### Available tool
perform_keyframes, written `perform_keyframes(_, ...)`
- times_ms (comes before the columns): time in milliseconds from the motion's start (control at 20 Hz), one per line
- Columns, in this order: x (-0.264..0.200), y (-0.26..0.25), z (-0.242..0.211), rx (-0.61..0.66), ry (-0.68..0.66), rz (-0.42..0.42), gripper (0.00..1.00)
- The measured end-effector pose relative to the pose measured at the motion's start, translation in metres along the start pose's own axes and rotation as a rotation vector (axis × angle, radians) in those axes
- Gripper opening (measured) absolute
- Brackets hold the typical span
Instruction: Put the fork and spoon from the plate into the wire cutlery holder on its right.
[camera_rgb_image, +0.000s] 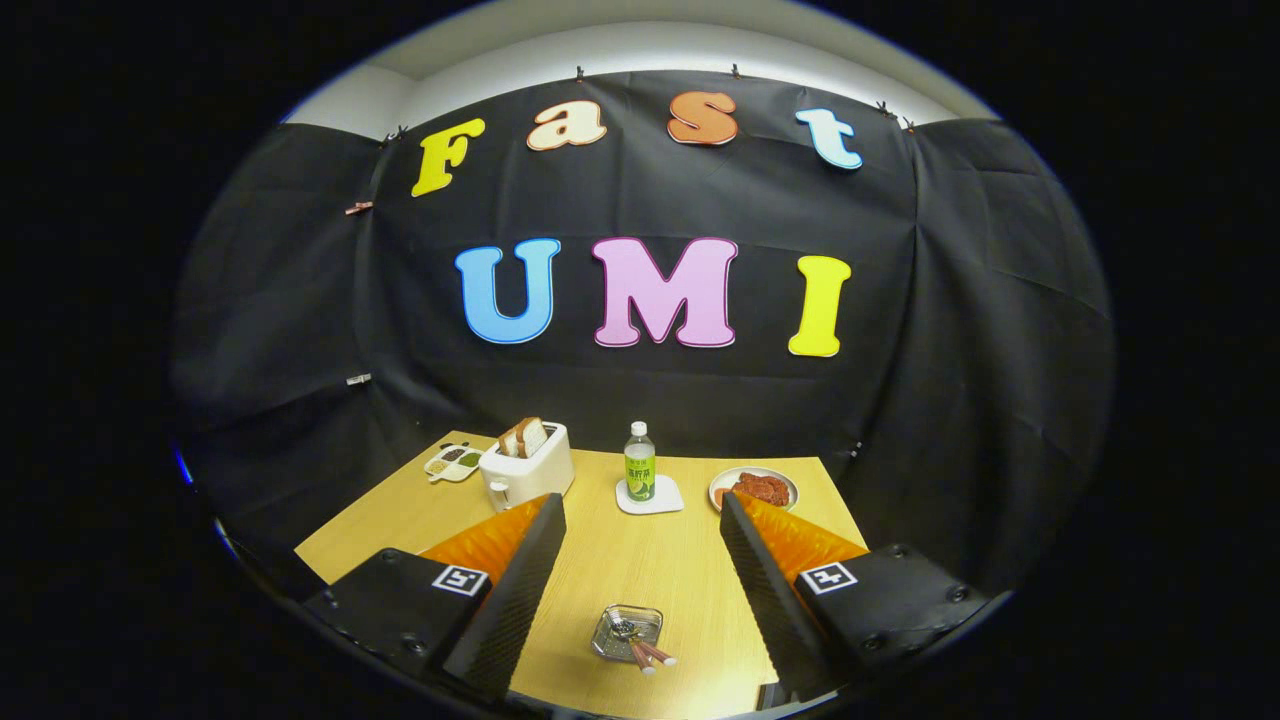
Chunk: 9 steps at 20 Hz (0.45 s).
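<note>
Gripper (636, 590) fully released above the wooden table (600, 560), fingers spread wide and holding nothing.

Between the fingers, nearest the camera, a small square plate (626, 634) rests on the table with the fork and spoon (645, 652) lying in it, handles projecting over its near-right edge. Beyond the fingertips stands a green-labelled bottle (640, 462) on a white coaster (650, 496). Left of the bottle is a white toaster (527, 469) with bread slices (524, 437) upright in its slots, a divided condiment tray (452, 461) beside it. Right of the bottle sits a round dish of reddish food (753, 488).
</note>
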<state>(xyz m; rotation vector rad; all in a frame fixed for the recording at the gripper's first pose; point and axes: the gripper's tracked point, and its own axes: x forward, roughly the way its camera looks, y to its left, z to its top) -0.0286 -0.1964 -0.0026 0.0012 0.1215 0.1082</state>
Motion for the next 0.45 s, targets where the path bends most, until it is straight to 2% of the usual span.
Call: perform_keyframes(450,-0.0030,-0.0009,0.0050,0.018,-0.008,0.000,0.97)
